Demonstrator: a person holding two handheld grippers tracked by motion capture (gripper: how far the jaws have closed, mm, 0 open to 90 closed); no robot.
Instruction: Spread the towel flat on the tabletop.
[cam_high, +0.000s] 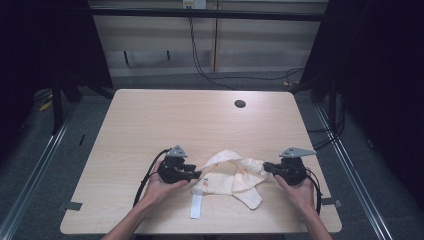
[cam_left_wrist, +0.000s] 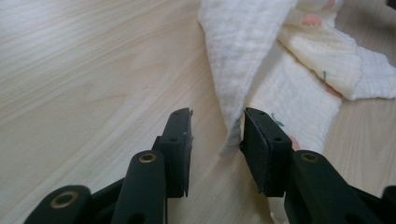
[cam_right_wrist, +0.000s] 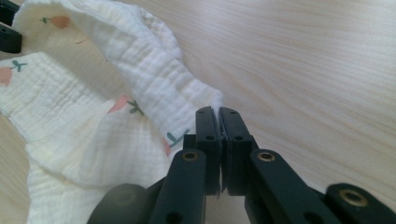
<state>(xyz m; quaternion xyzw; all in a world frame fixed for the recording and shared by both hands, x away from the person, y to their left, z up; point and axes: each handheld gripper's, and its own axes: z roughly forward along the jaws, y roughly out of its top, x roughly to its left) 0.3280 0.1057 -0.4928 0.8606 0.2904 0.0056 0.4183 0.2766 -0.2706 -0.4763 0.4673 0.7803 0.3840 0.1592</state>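
The left gripper (cam_high: 199, 174) has its jaws parted, a raised fold of the cloth (cam_high: 231, 176) standing between them and brushing the inner face of one pad, the other pad clear of it. The right gripper (cam_high: 266, 166) is clenched tight on the cloth's opposite edge, a thin layer of fabric pinched between the pads.

The tabletop (cam_high: 200, 120) is pale wood with a round cable hole (cam_high: 240, 103) near its far edge, right of centre. The cloth, a crumpled cream muslin printed with small peach-and-green sprigs, lies near the front edge, a little right of the middle, stretched between the two grippers. A narrow white strap (cam_high: 196, 206) hangs from it toward the front edge.
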